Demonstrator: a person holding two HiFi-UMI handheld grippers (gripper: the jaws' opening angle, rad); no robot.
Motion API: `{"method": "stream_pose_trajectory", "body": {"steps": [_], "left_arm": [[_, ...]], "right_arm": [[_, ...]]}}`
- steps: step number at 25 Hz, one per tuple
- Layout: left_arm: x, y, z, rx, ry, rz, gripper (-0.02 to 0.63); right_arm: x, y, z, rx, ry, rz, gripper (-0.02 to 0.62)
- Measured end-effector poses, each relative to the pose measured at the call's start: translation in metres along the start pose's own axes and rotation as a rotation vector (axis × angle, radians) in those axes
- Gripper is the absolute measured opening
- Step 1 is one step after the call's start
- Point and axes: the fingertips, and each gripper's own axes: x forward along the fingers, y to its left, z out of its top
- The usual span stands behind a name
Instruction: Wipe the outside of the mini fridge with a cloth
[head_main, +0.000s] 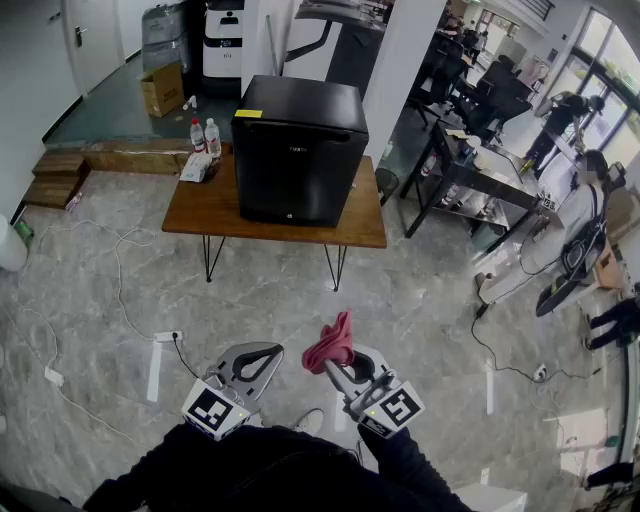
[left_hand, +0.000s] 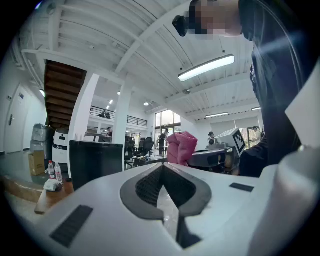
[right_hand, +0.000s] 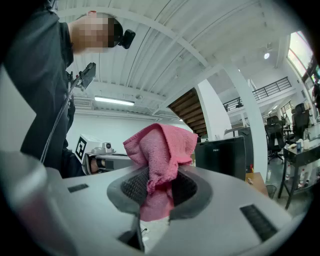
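Close to the body, the right gripper (head_main: 338, 366) is pinching the pink cloth (head_main: 330, 343) ready for wiping, the left gripper (head_main: 266, 352) is idling pressed together, empty, while the mini fridge (head_main: 295, 150) is sitting well ahead on the counter (head_main: 205, 205).

The pink cloth (right_hand: 161, 147) is a soft, nubbly terry weave, matt and rumpled. The left tongs (left_hand: 160, 167) and right tongs (right_hand: 159, 172) have smooth, pale plastic shells with a slight sheen and dark, finely ribbed pads. The fridge (head_main: 298, 150) is black, smooth and dully shiny. The table (head_main: 205, 212) has a brown, satin-finished wooden top on thin dark metal legs. The floor (head_main: 110, 290) is polished grey stone-look tile. A box (head_main: 162, 90) looks like plain cardboard.
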Motion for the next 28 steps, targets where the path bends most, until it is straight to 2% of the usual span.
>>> {"method": "stream_pose_trajectory", "body": {"steps": [4,9,14,19,28], "left_arm": [[0.001,-0.003,-0.004,-0.021,0.019,-0.003,0.006],[0.0,-0.005,-0.001,-0.017,-0.012,-0.019,0.006],[0.006,-0.015,-0.001,-0.04,0.007,-0.021,0.006],[0.016,-0.023,-0.004,-0.101,0.02,-0.022,0.006],[0.05,-0.05,0.001,-0.043,0.022,-0.013,0.006]], "right_arm": [[-0.004,0.0,0.0,0.006,-0.005,-0.003,0.094],[-0.008,-0.002,0.006,0.05,-0.034,0.001,0.1],[-0.014,-0.002,0.007,0.03,-0.03,0.002,0.1],[-0.025,-0.008,0.006,0.017,-0.033,-0.001,0.101],[-0.059,-0.03,0.003,0.006,-0.035,-0.001,0.101]]}}
